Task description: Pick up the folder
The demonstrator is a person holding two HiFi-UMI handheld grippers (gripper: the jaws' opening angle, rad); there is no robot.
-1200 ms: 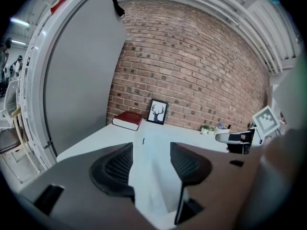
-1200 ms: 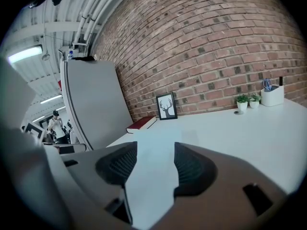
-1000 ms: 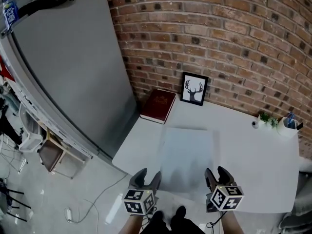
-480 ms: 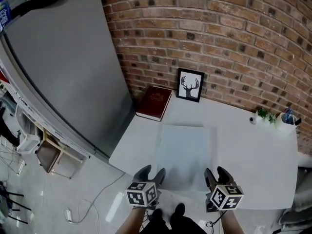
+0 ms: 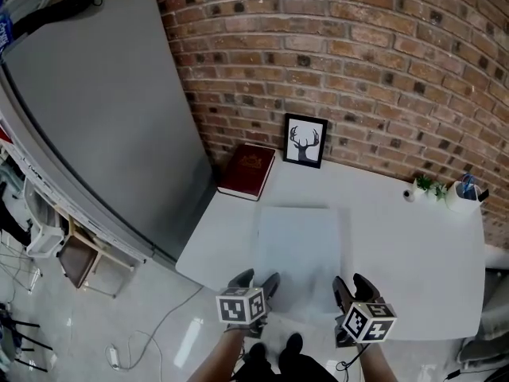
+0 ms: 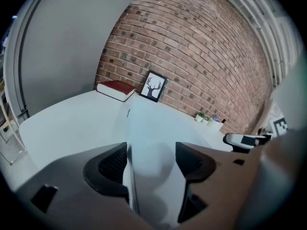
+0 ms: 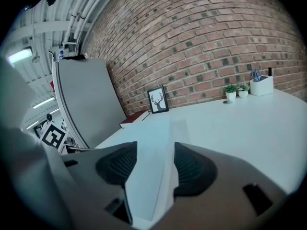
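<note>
A pale blue folder [image 5: 301, 245] lies flat on the white table [image 5: 413, 245], its near edge at the table's front. My left gripper [image 5: 257, 282] is at the folder's near left corner. In the left gripper view the folder [image 6: 146, 128] runs away from the left gripper [image 6: 151, 161], its left edge between the jaws, which have just been opening and do not press on it. My right gripper [image 5: 353, 286] is at the near right corner. It stands open, and the folder's [image 7: 153, 138] right edge passes through the gap of the right gripper [image 7: 154, 164].
A dark red book [image 5: 246, 172] and a framed deer picture [image 5: 305, 141] stand at the back against the brick wall. Small plants [image 5: 425, 185] and a pen cup [image 5: 465, 191] are at the back right. A tall grey panel [image 5: 95, 110] borders the table's left side.
My left gripper has moved down and to the right, up to the folder's near left corner, and its jaws stand wider. The right gripper has stayed in place.
</note>
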